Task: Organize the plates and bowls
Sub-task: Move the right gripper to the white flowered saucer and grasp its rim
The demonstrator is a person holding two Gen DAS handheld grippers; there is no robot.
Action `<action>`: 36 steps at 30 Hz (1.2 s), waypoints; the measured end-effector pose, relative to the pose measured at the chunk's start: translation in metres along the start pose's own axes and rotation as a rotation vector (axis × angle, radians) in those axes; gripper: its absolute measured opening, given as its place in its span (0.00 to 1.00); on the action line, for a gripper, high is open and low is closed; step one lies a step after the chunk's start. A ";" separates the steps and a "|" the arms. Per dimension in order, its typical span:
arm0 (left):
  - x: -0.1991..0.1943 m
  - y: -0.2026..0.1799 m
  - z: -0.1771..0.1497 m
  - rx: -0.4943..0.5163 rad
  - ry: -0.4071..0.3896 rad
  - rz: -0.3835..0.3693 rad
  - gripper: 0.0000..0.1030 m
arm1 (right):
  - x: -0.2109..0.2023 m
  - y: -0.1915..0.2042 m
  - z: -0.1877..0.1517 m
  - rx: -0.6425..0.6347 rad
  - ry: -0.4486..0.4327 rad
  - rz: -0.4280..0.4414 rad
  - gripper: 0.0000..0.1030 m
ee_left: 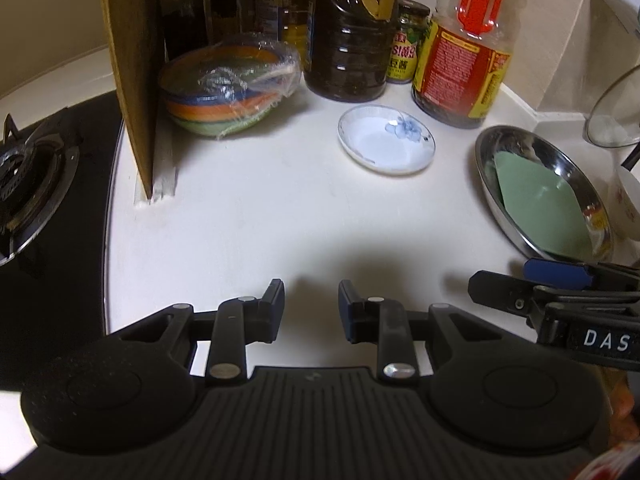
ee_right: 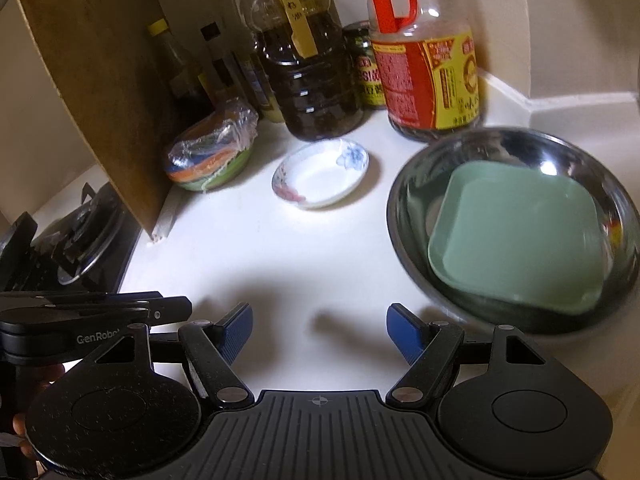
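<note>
A small white dish with a blue flower (ee_left: 386, 145) (ee_right: 321, 172) sits on the white counter in front of the bottles. A steel bowl (ee_left: 496, 148) (ee_right: 500, 144) at the right holds a square green plate (ee_left: 540, 204) (ee_right: 520, 232). A plastic-wrapped stack of coloured bowls (ee_left: 230, 88) (ee_right: 212, 152) rests by the wooden board. My left gripper (ee_left: 311, 308) is open and empty above the counter. My right gripper (ee_right: 319, 334) is open and empty, left of the steel bowl; it also shows at the right edge of the left wrist view (ee_left: 560, 292).
A wooden board (ee_left: 132, 60) (ee_right: 100, 80) stands upright between the counter and the gas stove (ee_left: 28, 176) (ee_right: 80, 232). Oil and sauce bottles (ee_left: 348, 40) (ee_right: 308, 60) line the back wall. A glass lid (ee_left: 616, 108) and white cup (ee_left: 630, 200) are far right.
</note>
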State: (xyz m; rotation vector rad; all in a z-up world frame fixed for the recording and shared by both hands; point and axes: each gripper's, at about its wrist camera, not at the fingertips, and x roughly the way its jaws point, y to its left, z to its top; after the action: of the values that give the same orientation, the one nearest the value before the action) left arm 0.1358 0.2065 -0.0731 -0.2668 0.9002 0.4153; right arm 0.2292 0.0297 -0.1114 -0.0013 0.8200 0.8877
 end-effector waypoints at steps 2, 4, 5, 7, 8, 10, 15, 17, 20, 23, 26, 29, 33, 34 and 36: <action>0.003 0.000 0.005 0.005 -0.007 -0.002 0.25 | 0.003 0.000 0.005 -0.004 -0.007 -0.004 0.71; 0.006 -0.001 0.011 0.013 -0.021 -0.007 0.25 | 0.007 0.000 0.011 -0.010 -0.018 -0.011 0.67; 0.008 -0.001 0.014 0.018 -0.027 -0.008 0.25 | 0.009 0.000 0.014 -0.014 -0.023 -0.014 0.66; 0.011 -0.003 0.022 0.024 -0.041 -0.011 0.25 | 0.012 -0.001 0.020 -0.015 -0.033 -0.021 0.62; 0.013 -0.003 0.025 0.028 -0.049 -0.015 0.25 | 0.014 -0.002 0.024 -0.015 -0.042 -0.025 0.61; 0.017 -0.005 0.032 0.036 -0.062 -0.019 0.25 | 0.017 -0.002 0.030 -0.017 -0.059 -0.038 0.59; 0.028 -0.011 0.050 0.046 -0.084 -0.041 0.25 | 0.030 -0.006 0.047 -0.014 -0.087 -0.061 0.54; 0.033 -0.013 0.056 0.048 -0.091 -0.045 0.25 | 0.036 -0.006 0.053 -0.020 -0.095 -0.067 0.52; 0.040 -0.016 0.064 0.048 -0.105 -0.054 0.25 | 0.046 -0.007 0.061 -0.026 -0.097 -0.075 0.51; 0.046 -0.016 0.072 0.044 -0.119 -0.062 0.25 | 0.054 -0.008 0.067 -0.031 -0.103 -0.081 0.49; 0.053 -0.017 0.079 0.044 -0.123 -0.073 0.25 | 0.063 -0.010 0.072 -0.028 -0.108 -0.088 0.48; 0.062 -0.017 0.085 0.037 -0.121 -0.083 0.25 | 0.071 -0.013 0.078 -0.022 -0.108 -0.095 0.46; 0.073 -0.017 0.092 0.026 -0.114 -0.092 0.25 | 0.081 -0.016 0.083 -0.020 -0.104 -0.099 0.43; 0.076 -0.017 0.093 0.027 -0.110 -0.092 0.25 | 0.083 -0.016 0.085 -0.022 -0.103 -0.101 0.42; 0.083 -0.017 0.095 0.027 -0.100 -0.091 0.25 | 0.089 -0.016 0.087 -0.025 -0.099 -0.107 0.41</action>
State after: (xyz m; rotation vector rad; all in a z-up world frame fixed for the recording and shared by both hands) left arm 0.2554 0.2485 -0.0817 -0.2588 0.7918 0.3296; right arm 0.3272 0.1086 -0.1122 -0.0230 0.7099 0.7909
